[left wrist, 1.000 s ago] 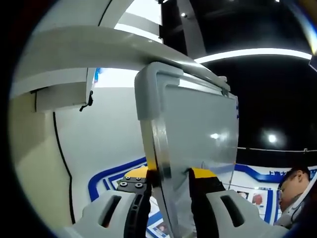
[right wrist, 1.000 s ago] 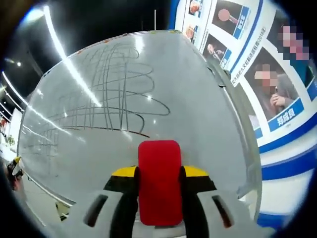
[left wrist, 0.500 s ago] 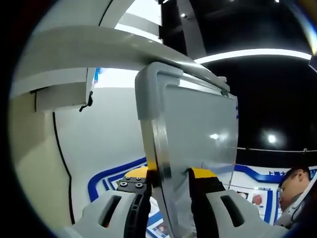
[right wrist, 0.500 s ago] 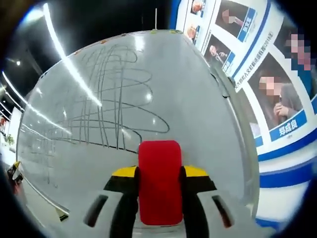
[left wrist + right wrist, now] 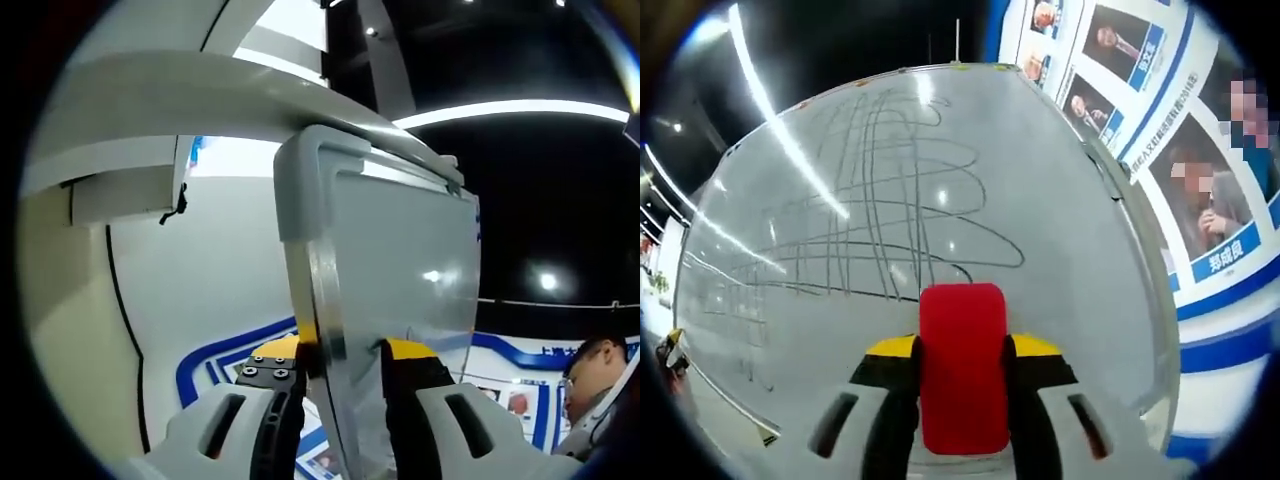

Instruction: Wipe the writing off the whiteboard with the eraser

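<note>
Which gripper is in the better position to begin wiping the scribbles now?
The right gripper: it holds the red eraser facing the scribbles on the whiteboard. The left gripper clamps the board's edge.

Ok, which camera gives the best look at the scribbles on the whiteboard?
The right gripper view. It faces the whiteboard front-on, so the looping scribbles spread above the red eraser are plain. The left gripper view catches the board nearly edge-on by its corner, clamped in the left gripper, with no writing readable.
</note>
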The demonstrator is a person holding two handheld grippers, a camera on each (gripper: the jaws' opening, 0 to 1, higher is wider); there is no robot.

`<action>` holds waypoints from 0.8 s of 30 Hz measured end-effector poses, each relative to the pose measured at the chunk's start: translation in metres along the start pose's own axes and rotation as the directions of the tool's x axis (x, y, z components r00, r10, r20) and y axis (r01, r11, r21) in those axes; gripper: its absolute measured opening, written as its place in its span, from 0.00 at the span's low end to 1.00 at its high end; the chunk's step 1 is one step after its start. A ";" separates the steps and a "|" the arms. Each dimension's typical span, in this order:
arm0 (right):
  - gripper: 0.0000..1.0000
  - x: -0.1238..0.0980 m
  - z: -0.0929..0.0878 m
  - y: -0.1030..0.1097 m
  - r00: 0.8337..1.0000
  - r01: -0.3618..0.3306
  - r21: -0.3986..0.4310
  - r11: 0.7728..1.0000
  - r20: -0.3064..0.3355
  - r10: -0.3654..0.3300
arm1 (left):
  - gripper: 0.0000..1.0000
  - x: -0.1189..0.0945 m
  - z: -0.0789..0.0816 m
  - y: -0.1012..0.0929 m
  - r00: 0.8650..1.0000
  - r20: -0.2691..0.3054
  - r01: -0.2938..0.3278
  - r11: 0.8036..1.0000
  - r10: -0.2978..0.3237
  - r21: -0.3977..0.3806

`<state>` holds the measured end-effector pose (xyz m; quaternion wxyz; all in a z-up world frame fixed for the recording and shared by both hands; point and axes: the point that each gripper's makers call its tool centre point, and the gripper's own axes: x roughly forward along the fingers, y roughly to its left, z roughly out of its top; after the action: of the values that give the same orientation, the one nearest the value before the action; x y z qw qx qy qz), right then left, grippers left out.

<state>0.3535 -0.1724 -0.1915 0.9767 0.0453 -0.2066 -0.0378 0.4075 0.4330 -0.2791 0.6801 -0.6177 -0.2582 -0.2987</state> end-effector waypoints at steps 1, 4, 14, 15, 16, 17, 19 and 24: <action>0.28 0.000 0.000 0.004 1.000 -0.003 -0.002 1.000 0.000 0.003 | 0.32 0.000 0.000 0.000 1.000 0.000 0.000 1.000 0.000 0.000; 0.28 0.000 0.001 0.015 1.000 -0.010 -0.018 1.000 0.003 0.010 | 0.32 0.000 0.000 0.000 1.000 0.000 0.000 1.000 0.000 -0.001; 0.29 0.001 0.002 0.050 1.000 -0.027 -0.059 0.998 0.012 0.028 | 0.32 0.001 -0.009 -0.010 1.000 0.007 -0.001 1.000 0.001 0.000; 0.29 0.001 0.002 0.056 0.999 -0.036 -0.075 0.997 0.011 0.036 | 0.32 0.001 -0.008 -0.009 1.000 0.007 -0.001 1.000 0.001 0.000; 0.29 0.001 0.002 0.063 0.999 -0.044 -0.091 0.995 0.009 0.045 | 0.32 0.001 -0.007 -0.008 1.000 0.007 -0.002 1.000 0.002 0.000; 0.29 0.001 0.002 0.070 0.999 -0.053 -0.107 0.993 0.007 0.054 | 0.33 0.001 -0.006 -0.007 1.000 0.008 -0.002 1.000 0.002 -0.001; 0.29 0.001 0.001 0.084 0.998 -0.066 -0.132 0.989 0.006 0.068 | 0.33 0.001 -0.004 -0.006 1.000 0.009 -0.003 1.000 0.003 -0.001; 0.29 0.000 0.001 0.115 0.997 -0.075 -0.154 0.985 0.016 0.078 | 0.33 0.001 -0.003 -0.004 1.000 0.010 -0.004 1.000 0.004 -0.001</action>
<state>0.3598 -0.0587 -0.1785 0.9756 -0.0382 -0.2156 -0.0164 0.4049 0.4298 -0.2757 0.6790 -0.6202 -0.2602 -0.2944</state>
